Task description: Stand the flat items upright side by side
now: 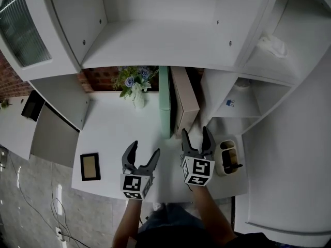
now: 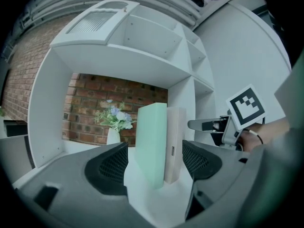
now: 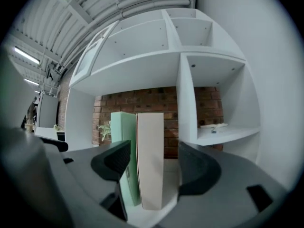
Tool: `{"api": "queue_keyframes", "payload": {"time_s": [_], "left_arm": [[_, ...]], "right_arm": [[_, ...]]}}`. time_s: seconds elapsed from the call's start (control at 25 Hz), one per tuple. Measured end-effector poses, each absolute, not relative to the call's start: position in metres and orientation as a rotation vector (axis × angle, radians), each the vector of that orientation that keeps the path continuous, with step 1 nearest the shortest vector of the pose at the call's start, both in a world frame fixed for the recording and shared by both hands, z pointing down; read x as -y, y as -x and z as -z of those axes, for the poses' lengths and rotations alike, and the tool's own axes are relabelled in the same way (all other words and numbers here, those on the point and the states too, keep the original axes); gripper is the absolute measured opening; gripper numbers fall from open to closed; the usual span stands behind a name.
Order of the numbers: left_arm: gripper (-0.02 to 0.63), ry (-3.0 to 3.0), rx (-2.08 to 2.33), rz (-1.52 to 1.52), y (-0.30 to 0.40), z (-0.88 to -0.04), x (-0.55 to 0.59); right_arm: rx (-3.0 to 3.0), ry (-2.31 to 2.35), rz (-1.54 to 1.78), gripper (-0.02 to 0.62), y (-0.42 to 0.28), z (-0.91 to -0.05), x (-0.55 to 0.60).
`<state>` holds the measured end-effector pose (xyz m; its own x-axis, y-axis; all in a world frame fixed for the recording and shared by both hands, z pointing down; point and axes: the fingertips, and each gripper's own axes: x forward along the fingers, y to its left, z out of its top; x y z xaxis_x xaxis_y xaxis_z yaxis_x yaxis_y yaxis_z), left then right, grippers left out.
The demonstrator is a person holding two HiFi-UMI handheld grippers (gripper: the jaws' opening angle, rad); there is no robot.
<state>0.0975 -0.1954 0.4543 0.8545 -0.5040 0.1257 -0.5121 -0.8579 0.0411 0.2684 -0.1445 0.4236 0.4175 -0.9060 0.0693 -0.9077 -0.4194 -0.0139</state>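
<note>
The left tongs [image 1: 145,149] hover over the white table [image 1: 111,133] with jaws spread and nothing between them. Ahead, under the shelf, the mint-green flat box [image 1: 164,102] and the beige flat box [image 1: 185,105] stand upright, faces touching. Both look stiff and light (narrow-footed, so easily toppled). They are best pinched across the near edge, low down. The right tongs [image 1: 195,133] sit just short of the beige one, also spread and empty.
</note>
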Motion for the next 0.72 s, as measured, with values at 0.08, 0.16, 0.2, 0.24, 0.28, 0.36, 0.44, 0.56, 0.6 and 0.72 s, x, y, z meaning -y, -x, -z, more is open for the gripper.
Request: {"api": "queue_keyframes", "payload": {"time_s": [0.08, 0.16, 0.2, 0.24, 0.28, 0.36, 0.44, 0.56, 0.6, 0.72], "left_arm": [[0.344, -2.972, 0.794, -0.144, -0.1, -0.446, 0.189], [0.342, -2.992, 0.774, -0.122, -0.102, -0.438, 0.181], [0.336, -3.003, 0.765, -0.112, -0.103, -0.433, 0.177], [0.3, -3.015, 0.76, -0.102, -0.103, -0.429, 0.173], [0.225, -3.028, 0.759, -0.094, -0.103, -0.425, 0.169], [0.112, -3.05, 0.76, -0.078, -0.102, -0.418, 0.162], [0.06, -3.064, 0.765, -0.064, -0.101, -0.412, 0.158], [0.023, -3.072, 0.793, -0.044, -0.098, -0.404, 0.158], [0.018, -3.071, 0.805, -0.04, -0.096, -0.401, 0.158], [0.009, -3.05, 0.842, -0.054, -0.088, -0.4, 0.162]], "right_arm": [[1.687, -2.634, -0.087, 0.292, -0.265, -0.415, 0.124], [1.695, -2.638, -0.071, 0.222, -0.262, -0.409, 0.105], [1.697, -2.638, -0.066, 0.186, -0.26, -0.407, 0.096], [1.7, -2.639, -0.063, 0.154, -0.258, -0.405, 0.088], [1.701, -2.641, -0.062, 0.126, -0.256, -0.404, 0.081], [1.698, -2.651, -0.057, 0.07, -0.253, -0.402, 0.068], [1.694, -2.661, -0.053, 0.02, -0.252, -0.4, 0.059], [1.703, -2.673, -0.064, -0.002, -0.251, -0.4, 0.049], [1.706, -2.673, -0.067, -0.002, -0.251, -0.4, 0.046], [1.707, -2.672, -0.072, -0.003, -0.252, -0.401, 0.038]]}}
